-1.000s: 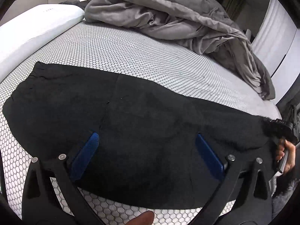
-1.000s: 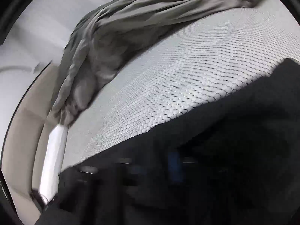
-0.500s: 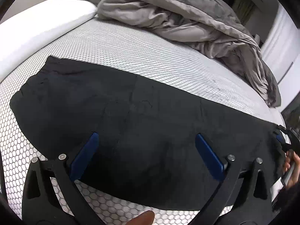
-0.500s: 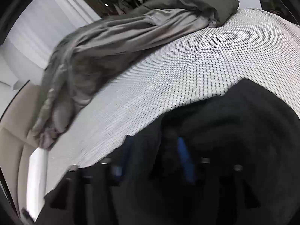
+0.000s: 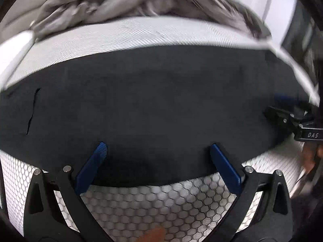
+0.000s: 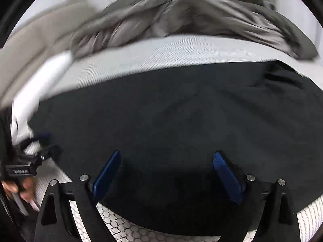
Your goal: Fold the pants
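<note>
A: Where are the pants found?

B: They are laid flat across the bed, as one long black band on the white cover printed with a honeycomb pattern. In the right wrist view the same pants are spread wide, with a few creases seen toward the right end.

A: What is seen of the left tongs?

B: They are held over the near edge of the pants, with the jaws spread wide. The blue pads are stood apart above the dark cloth and nothing is gripped between them. In the right wrist view these left tongs are glimpsed at the left border, though blurred, carried by a hand.

A: And the right tongs?

B: Their jaws have just been opening and are now spread wide. The pants are seen beneath and between the pads, but no cloth is pinched. In the left wrist view the right tongs are shown at the far right end of the pants; their tips are blurred there.

A: What is found beyond the pants?

B: A rumpled grey blanket is heaped along the far side of the bed, apart from the pants, with a strip of bare cover left between. A white pillow is seen at the left, much blurred.
</note>
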The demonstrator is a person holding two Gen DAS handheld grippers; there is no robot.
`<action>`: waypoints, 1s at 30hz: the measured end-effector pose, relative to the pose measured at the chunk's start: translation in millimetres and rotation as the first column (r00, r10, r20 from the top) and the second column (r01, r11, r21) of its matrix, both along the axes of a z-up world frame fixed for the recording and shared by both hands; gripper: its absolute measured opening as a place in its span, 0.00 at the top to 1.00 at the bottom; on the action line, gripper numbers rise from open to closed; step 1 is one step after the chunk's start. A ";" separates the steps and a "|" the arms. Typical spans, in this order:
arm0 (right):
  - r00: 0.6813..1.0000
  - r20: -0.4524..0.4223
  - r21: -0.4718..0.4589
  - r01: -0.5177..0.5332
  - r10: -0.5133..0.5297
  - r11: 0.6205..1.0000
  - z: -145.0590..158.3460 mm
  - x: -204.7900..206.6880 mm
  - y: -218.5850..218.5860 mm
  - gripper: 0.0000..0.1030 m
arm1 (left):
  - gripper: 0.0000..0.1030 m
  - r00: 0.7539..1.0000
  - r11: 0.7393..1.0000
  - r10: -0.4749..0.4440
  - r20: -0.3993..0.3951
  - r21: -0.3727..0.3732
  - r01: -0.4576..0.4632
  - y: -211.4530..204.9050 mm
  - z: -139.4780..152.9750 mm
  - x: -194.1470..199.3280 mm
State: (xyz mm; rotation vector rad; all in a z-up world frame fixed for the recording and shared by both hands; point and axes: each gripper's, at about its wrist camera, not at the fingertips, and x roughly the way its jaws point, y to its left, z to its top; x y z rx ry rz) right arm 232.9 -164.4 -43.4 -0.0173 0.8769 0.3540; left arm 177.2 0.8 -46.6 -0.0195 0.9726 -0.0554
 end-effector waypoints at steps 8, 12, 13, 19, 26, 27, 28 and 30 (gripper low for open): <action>0.997 0.007 -0.144 -0.076 0.078 0.987 -18.6 -5.6 -43.5 0.09 | 0.01 0.998 0.998 -0.050 -0.025 0.024 0.051 -3.8 -9.0 -3.1; 0.967 0.113 -0.400 0.256 -0.230 0.880 -25.6 -4.0 -129.1 0.03 | 0.01 0.998 0.998 -0.056 -0.027 0.031 0.057 -0.1 -10.5 2.4; 0.944 0.115 -0.390 0.328 -0.308 0.860 -25.7 -4.3 -154.2 0.03 | 0.00 0.998 0.998 -0.055 -0.029 0.036 0.056 -0.2 -11.5 0.5; 0.898 0.103 -0.264 0.440 -0.428 0.858 -6.6 -10.0 -184.4 0.04 | 0.01 0.998 0.999 -0.040 -0.046 0.019 0.041 3.6 -2.0 12.6; 0.994 0.045 0.120 0.097 -0.103 0.988 15.4 -5.4 -70.6 0.04 | 0.01 0.997 0.997 -0.072 -0.026 -0.027 0.072 -26.6 5.4 39.9; 0.998 0.022 0.123 0.055 -0.059 0.991 12.5 -0.8 -49.4 0.04 | 0.01 0.996 0.997 -0.076 -0.038 -0.022 0.075 -31.2 1.4 45.0; 1.000 0.010 0.092 0.022 -0.023 0.996 8.2 2.8 -30.0 0.04 | 0.00 0.995 0.997 -0.075 -0.061 0.007 0.075 -35.2 -4.9 51.3; 1.000 -0.004 -0.046 -0.029 0.028 0.999 -6.0 9.9 9.3 0.04 | 0.00 0.995 0.997 -0.062 -0.072 0.039 0.065 -36.5 -12.6 55.3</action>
